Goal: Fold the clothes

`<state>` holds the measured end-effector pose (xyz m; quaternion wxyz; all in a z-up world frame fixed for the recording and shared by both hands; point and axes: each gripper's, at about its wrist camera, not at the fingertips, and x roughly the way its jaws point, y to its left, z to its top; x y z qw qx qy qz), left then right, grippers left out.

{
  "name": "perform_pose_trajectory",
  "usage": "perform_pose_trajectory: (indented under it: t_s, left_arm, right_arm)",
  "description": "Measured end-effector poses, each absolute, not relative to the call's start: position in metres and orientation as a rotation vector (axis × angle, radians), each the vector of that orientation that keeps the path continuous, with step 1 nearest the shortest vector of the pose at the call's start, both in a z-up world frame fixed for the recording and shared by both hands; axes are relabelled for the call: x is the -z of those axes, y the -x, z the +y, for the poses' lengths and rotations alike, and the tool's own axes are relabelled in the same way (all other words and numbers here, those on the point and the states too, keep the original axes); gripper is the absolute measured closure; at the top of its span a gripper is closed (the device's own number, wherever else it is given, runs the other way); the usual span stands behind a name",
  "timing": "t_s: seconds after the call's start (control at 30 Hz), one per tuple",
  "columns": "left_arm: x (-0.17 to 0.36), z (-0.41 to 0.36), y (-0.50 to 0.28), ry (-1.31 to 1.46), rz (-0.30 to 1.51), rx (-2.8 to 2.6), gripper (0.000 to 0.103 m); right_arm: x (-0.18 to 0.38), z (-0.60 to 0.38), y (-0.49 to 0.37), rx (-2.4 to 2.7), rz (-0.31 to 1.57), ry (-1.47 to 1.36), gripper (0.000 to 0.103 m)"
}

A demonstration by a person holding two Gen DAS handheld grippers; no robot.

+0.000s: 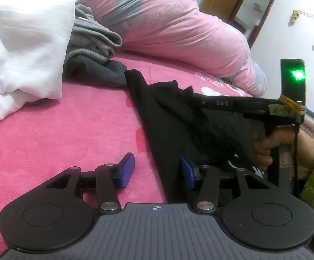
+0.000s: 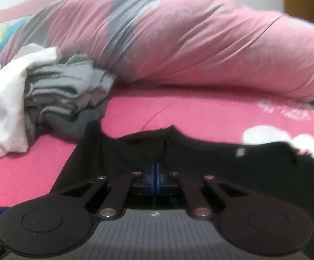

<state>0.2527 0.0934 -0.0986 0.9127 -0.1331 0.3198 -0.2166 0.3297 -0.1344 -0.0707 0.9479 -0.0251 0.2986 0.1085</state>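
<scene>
**Black garment half-lifted on the pink bed**

The black garment (image 1: 178,117) runs lengthwise away from the left gripper (image 1: 157,171), whose jaws gape empty at its edge. The right gripper (image 2: 156,173) is clamped tight on its fabric (blue pads together), raising a fold.

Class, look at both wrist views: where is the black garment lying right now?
The black garment lies on the pink bedsheet, right of the grey clothes pile; the right gripper pinches it, and the open left gripper straddles its near edge.
</scene>
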Motion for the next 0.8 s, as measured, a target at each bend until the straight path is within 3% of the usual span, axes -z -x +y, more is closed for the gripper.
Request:
perform_pose_trajectory:
  t_s: [0.8]
  left_arm:
    - [0.099, 0.094, -0.253, 0.275, 0.658, 0.445, 0.055]
  right_arm:
    - [0.080, -0.180, -0.324, -0.026, 0.682, -0.188, 0.101]
